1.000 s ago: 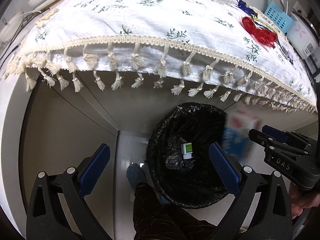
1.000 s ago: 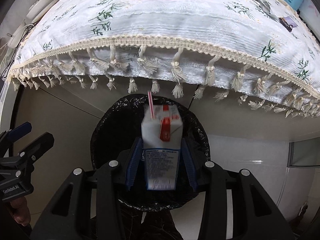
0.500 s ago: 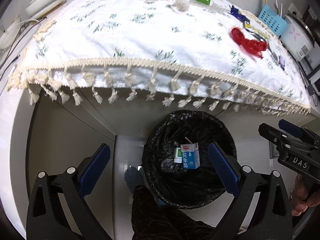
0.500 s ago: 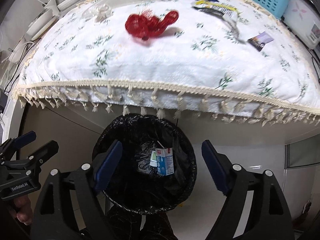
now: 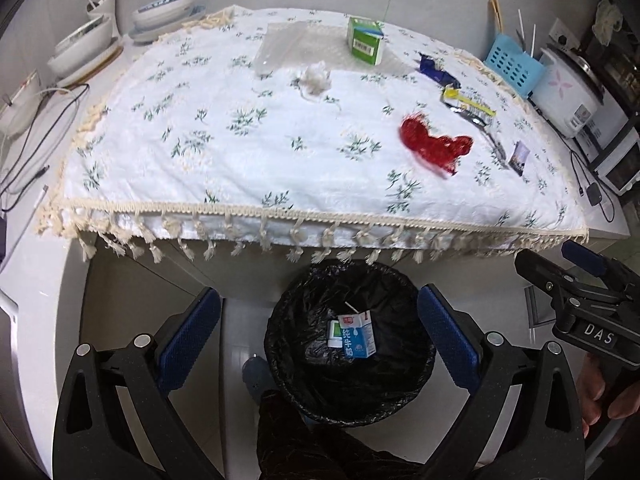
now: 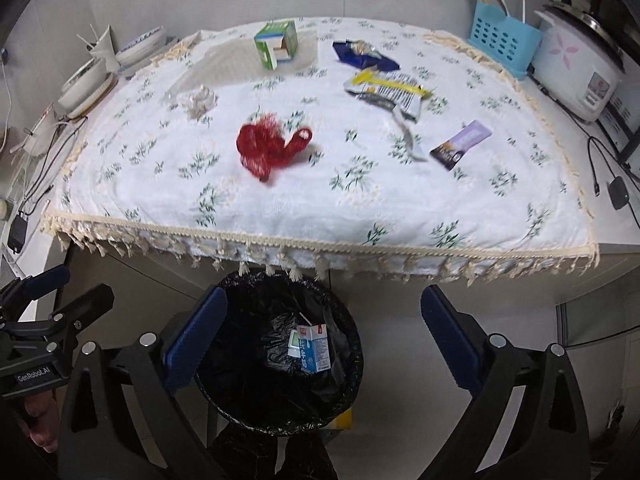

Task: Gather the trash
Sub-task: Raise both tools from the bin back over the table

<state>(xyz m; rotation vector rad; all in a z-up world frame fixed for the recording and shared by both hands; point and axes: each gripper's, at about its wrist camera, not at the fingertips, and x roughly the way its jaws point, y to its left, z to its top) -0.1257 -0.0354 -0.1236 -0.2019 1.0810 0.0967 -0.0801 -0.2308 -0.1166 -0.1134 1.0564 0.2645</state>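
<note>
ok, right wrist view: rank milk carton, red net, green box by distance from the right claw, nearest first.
1. Milk carton: in the black bin, between the open claw's fingers in view.
2. Red net: mid tablecloth, left of centre.
3. Green box: far edge of the table, near the wall.

Two hand-held grippers point steeply downward, side by side and apart. The left hand-held gripper (image 5: 318,338) stands with its blue-padded fingers (image 5: 188,338) spread wide and nothing between them. The right hand-held gripper (image 6: 322,338) has just been opening; its jaws now gape fully, empty, blue pads (image 6: 450,338) facing each other. Each tool appears at the edge of the other's view, gripped from below by the person's bare fingers (image 5: 600,396). A dark-trousered leg (image 5: 304,436) shows beneath the left tool.
</note>
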